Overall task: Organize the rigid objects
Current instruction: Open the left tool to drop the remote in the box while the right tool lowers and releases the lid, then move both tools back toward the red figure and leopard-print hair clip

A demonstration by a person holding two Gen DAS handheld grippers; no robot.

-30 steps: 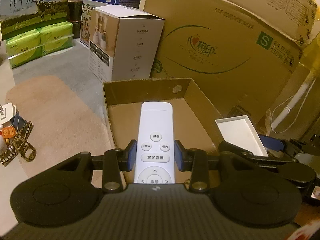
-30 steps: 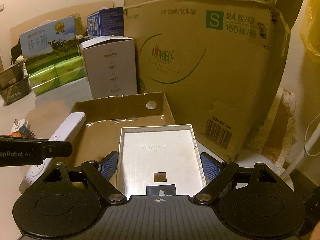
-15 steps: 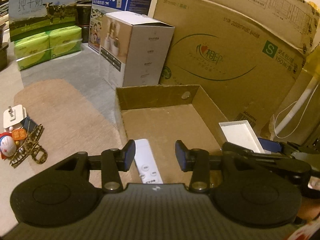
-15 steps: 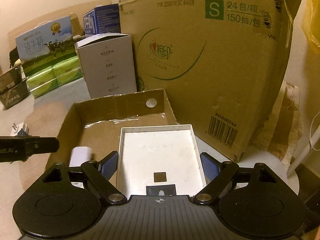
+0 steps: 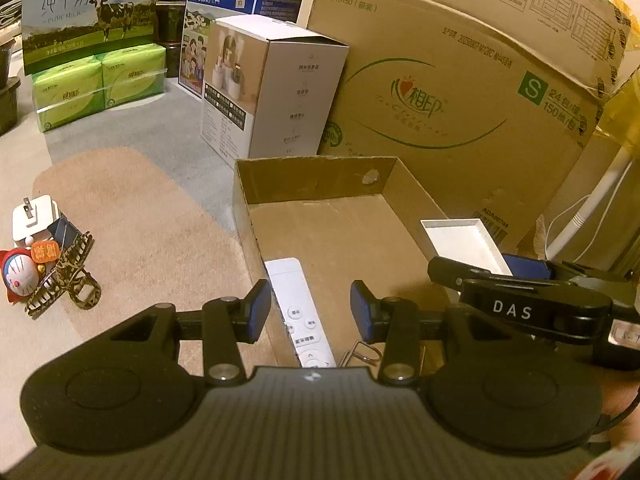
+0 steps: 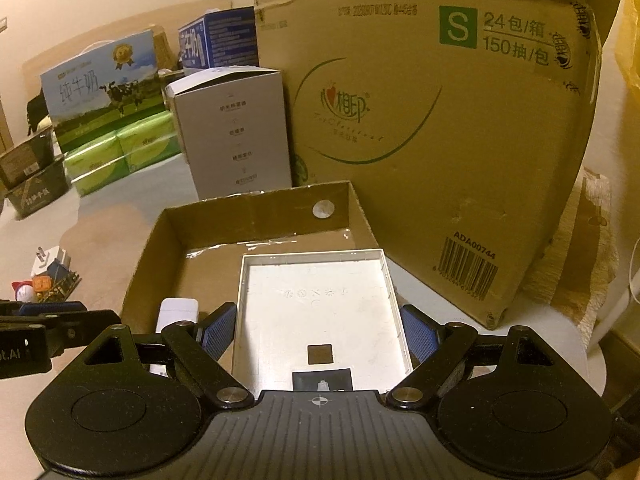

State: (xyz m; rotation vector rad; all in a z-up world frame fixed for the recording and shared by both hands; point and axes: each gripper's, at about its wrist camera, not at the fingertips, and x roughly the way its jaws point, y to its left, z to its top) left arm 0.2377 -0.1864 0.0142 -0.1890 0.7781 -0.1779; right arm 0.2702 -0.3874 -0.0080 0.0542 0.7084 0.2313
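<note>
My left gripper hangs above the near left corner of the shallow cardboard tray, its 2 blue pads apart with nothing pressed between them. The white remote lies below the gap on the tray floor, along the left wall, buttons up, clear of both pads. Just right of it, under my right pad, I see a bent wire clip on the tray floor.

My right gripper is clamped on a white rectangular lid, open side up, a pad pressed on each long edge. From that wrist the lid sits ahead of the fingers over the tray's right half, its far right corner past the right wall. Through the left wrist camera I see the same lid to the right of my left gripper, at the tray's right rim.

Beyond the tray stand a white product box and a big brown carton, both just behind its far wall. Well off to the left of my left gripper, on the beige mat, sits a small pile: a white plug adapter, a round cartoon figure and a camouflage hair claw. Further back left are green tissue packs with 2 milk cartons behind.
</note>
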